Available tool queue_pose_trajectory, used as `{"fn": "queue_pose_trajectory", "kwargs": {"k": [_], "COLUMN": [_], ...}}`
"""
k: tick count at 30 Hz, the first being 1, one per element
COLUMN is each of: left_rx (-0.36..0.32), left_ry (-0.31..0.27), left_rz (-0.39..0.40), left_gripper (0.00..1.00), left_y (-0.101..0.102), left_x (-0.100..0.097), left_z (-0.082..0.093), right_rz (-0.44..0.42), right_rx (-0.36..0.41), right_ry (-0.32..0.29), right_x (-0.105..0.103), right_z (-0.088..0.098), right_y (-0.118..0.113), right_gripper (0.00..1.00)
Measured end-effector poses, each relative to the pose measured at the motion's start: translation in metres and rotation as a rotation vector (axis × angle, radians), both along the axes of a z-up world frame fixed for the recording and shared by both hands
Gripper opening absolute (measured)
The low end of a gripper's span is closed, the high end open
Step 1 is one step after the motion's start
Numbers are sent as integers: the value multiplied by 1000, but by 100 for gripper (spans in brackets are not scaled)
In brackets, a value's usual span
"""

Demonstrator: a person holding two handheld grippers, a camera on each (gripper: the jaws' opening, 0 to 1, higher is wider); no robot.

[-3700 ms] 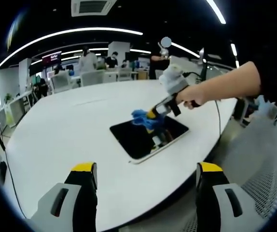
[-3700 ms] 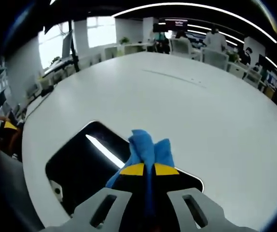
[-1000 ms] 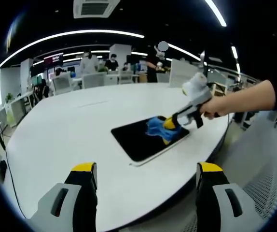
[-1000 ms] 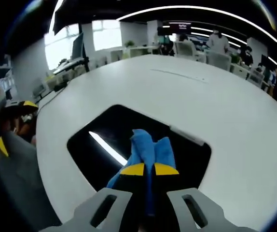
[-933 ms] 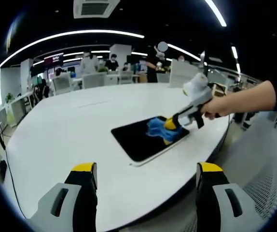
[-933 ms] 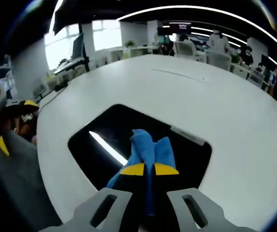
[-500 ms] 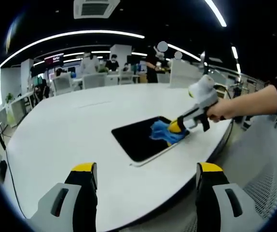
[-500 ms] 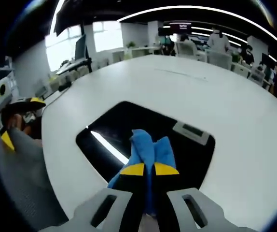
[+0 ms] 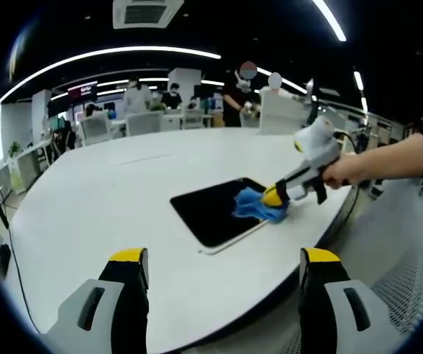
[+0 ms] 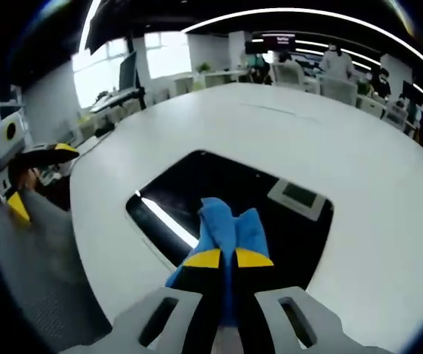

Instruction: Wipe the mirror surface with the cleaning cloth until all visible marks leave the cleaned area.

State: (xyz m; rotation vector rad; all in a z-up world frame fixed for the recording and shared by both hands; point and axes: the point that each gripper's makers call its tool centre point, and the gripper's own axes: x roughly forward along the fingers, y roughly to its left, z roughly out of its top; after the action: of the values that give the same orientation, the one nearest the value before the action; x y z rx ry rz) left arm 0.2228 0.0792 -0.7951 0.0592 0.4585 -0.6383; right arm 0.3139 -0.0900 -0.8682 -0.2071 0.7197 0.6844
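A dark rectangular mirror [image 9: 215, 214] [image 10: 226, 195] with a pale frame lies flat on the white table [image 9: 101, 199] near its right edge. My right gripper [image 10: 222, 259] [image 9: 273, 196] is shut on a blue cleaning cloth [image 10: 226, 225] [image 9: 253, 206], which rests on the mirror's near right edge. A person's hand [image 9: 344, 171] holds that gripper, coming in from the right in the left gripper view. My left gripper [image 9: 222, 258] stands open well short of the mirror, over the table's near edge, with nothing between its fingers.
The mirror reflects a ceiling light strip [image 10: 166, 221] and a vent [image 10: 294, 196]. The white table [image 10: 285, 133] stretches far behind it. Chairs, desks and people [image 9: 134, 96] fill the room beyond. Grey floor [image 9: 396, 273] lies past the table's right edge.
My right gripper has drawn the blue cloth across the mirror toward its right, near edge. The left gripper has stayed where it was.
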Motion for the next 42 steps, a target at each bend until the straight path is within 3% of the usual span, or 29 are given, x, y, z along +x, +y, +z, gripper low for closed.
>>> {"fn": "queue_pose_trajectory", "kwargs": {"k": [16,36,42], "left_rx": [6,8,7], "left_ry": [2,1,-1], "left_rz": [-3,3,5], "left_gripper": [84,83,83], "left_y": [0,1,1], "left_x": [0,-1,-1], "left_z": [0,0,0], "right_rz": [1,26,12], "right_rx": [33,35,31], "right_ry": [12,12,15], "right_x": [-16,-16,-13], "right_z": [0,1,1], "right_y": [2,2,-8], "right_gripper": [0,0,0]}}
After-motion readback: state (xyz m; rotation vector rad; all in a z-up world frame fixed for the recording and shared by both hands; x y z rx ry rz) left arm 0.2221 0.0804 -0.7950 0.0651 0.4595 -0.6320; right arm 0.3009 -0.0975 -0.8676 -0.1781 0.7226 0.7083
